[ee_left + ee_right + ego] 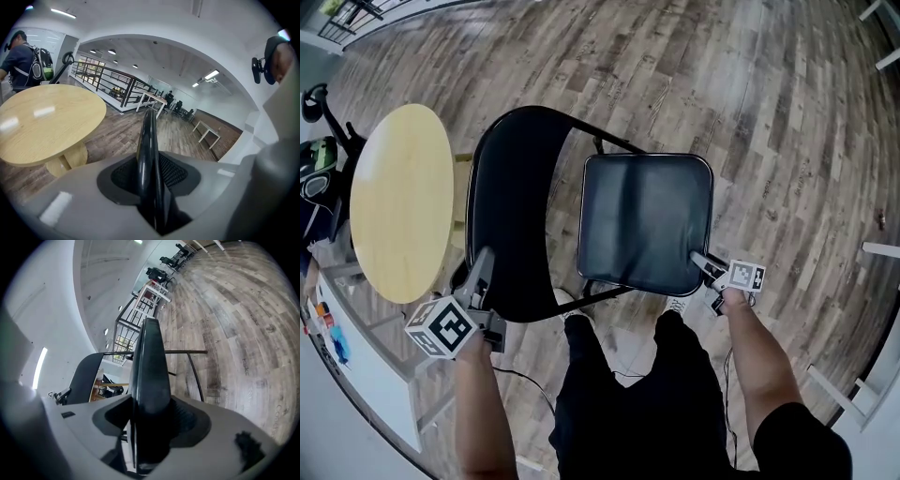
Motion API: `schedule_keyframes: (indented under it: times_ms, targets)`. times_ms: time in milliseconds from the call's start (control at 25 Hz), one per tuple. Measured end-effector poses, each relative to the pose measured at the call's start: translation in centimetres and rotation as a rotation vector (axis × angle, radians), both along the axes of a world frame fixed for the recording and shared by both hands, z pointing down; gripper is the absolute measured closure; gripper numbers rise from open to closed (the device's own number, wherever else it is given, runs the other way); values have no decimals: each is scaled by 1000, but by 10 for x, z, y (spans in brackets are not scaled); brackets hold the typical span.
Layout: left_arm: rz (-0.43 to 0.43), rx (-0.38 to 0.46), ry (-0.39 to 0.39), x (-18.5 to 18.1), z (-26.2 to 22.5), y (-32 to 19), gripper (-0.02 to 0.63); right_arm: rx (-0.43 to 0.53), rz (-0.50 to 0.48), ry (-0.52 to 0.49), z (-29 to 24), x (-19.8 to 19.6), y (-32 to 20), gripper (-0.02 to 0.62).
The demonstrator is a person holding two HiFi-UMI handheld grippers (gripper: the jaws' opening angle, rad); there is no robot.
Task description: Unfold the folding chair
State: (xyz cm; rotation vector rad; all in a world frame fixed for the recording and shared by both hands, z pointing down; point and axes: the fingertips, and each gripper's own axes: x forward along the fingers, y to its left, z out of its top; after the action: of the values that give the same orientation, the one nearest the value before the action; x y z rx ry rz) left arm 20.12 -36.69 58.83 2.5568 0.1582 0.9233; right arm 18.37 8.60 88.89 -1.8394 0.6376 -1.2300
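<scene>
A black folding chair stands on the wood floor in the head view, its curved backrest at the left and its padded seat nearly flat in the middle. My left gripper is shut on the backrest's near top edge; the left gripper view shows that thin black edge running up between the jaws. My right gripper is shut on the seat's near right corner. In the right gripper view the seat edge fills the gap between the jaws, with the backrest and a frame tube beyond it.
A round pale wooden table stands close behind the backrest at the left. My legs in black trousers are right in front of the chair. A person with a backpack stands beyond the table. White tables and a railing lie farther off.
</scene>
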Motion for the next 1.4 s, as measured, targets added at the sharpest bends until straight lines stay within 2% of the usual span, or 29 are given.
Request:
schedule_keyframes:
  times_ms: [440,600,840,1000,1200,1400]
  targets:
    - [-11,4,-3,1,22,18,465,41,14,-11,42,1,36,350]
    - [-4,-1,4,2,27,25,466,53,36,-45,52,-2,47,347]
    - [-19,0,-18,1,35,33,465,99,1,33,61,5,54,341]
    - [-10,-1,-15,1,39,42,466,100,23,6,79,1,66,337]
    - [-1,-4,-10,1,41,57,468,149,-28,101,79,10,68,336]
    - [15,-2,-8,3,38,86,471,149,13,33,103,3,93,336]
